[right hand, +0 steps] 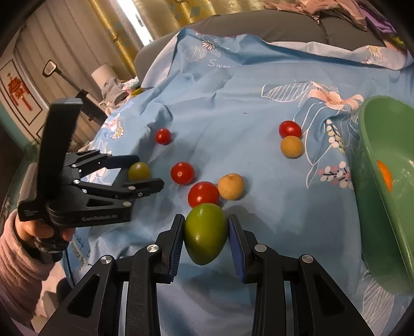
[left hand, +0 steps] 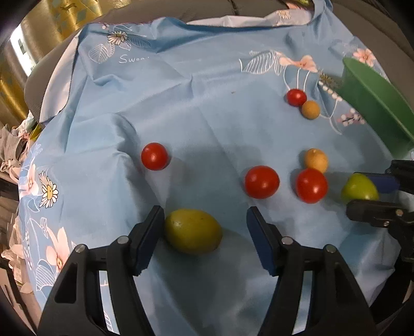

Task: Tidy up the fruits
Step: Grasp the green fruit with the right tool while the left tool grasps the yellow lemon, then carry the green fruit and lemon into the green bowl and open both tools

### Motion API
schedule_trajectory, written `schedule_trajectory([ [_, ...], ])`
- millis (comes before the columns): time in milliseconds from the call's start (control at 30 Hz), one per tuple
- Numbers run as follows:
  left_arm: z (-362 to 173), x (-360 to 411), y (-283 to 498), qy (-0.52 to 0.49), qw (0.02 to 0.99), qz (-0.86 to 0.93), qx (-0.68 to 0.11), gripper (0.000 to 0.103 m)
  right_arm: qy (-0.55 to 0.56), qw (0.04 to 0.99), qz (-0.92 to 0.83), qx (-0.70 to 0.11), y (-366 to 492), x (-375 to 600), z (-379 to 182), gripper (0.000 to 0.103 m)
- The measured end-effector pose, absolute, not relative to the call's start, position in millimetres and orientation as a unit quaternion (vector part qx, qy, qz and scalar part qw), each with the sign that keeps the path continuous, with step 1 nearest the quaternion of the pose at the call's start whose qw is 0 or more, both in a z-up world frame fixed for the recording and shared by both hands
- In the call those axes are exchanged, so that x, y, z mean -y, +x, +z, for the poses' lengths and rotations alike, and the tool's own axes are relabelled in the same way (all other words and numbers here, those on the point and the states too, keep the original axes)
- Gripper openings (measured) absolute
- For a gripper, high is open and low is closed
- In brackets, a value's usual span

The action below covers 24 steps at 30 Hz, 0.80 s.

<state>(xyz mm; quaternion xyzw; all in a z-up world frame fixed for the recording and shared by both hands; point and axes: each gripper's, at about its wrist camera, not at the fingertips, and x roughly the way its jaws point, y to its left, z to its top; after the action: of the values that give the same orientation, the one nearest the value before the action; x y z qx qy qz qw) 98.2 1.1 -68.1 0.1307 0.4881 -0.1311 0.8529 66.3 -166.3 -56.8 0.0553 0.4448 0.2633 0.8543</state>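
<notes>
Holding one orange fruit [right hand: 385, 175], green bowl [right hand: 372, 196], right gripper [right hand: 205, 241] jaws clamped on green fruit [right hand: 205, 232], left gripper [left hand: 204, 230] jaws apart.

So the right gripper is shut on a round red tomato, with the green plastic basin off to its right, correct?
Not quite: the right gripper is shut on an oval green fruit, not a tomato, as the right wrist view shows. The green plastic basin does sit to its right.

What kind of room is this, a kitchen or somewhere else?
Probably a living room at home, not a kitchen: a flowered blue cloth draped over a grey sofa, gold curtains and a red hanging ornament on the wall.
</notes>
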Motion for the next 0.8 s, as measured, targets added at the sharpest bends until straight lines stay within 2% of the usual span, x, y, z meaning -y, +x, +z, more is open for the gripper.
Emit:
schedule_trajectory([
  [67,-68.5,-0.5,98.8,0.132,0.852,-0.132,-0.489,0.062,0.057,0.854,0.264,-0.445,66.9,166.8,-57.3,0.035],
  [133,-70.8,-0.4,99.2,0.135,0.849,-0.132,-0.494,0.052,0.059,0.853,0.265,-0.445,66.6,167.2,-57.5,0.035],
  [233,-73.0,-7.0,102.7,0.118,0.844,-0.136,-0.505,0.045,0.062,0.854,0.264,-0.444,66.1,168.9,-57.2,0.035],
  [600,-72.7,-6.9,88.9,0.093,0.848,-0.134,-0.504,0.044,0.07,0.855,0.264,-0.441,65.8,173.6,-56.7,0.035],
  [800,-67.5,-10.5,80.8,0.047,0.85,-0.138,-0.506,0.044,0.071,0.859,0.259,-0.436,63.3,176.2,-53.5,0.035],
])
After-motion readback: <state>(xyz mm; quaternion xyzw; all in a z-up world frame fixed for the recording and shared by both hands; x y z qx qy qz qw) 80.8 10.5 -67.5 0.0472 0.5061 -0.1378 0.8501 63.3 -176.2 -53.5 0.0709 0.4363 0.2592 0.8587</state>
